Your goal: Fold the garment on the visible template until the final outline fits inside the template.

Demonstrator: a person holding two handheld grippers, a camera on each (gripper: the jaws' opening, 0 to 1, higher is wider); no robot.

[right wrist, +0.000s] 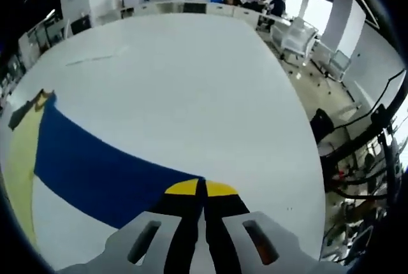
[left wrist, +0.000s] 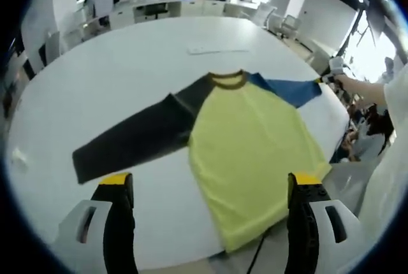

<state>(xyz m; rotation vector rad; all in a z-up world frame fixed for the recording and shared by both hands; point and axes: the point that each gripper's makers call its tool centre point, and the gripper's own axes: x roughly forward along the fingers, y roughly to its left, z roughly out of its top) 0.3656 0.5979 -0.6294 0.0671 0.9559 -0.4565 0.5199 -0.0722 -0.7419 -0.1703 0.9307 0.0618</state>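
Observation:
A long-sleeved shirt lies flat on the white table (left wrist: 127,64), with a yellow body (left wrist: 255,153), an olive collar (left wrist: 228,80), a dark grey sleeve (left wrist: 134,140) and a blue sleeve (left wrist: 290,89). My left gripper (left wrist: 210,181) hovers open in front of the shirt's hem, its yellow-tipped jaws wide apart and holding nothing. In the right gripper view my right gripper (right wrist: 201,188) is shut on the cuff end of the blue sleeve (right wrist: 95,172), which stretches out flat towards the yellow body (right wrist: 18,153). From the left gripper view the right gripper (left wrist: 328,78) sits at the blue cuff, near the table's edge.
A thin white strip (left wrist: 217,50) lies on the table beyond the collar. A dark cable (left wrist: 258,255) hangs by the shirt's hem. Office chairs (right wrist: 299,35) and desks stand past the table's far side, with the floor and cables (right wrist: 363,178) to the right.

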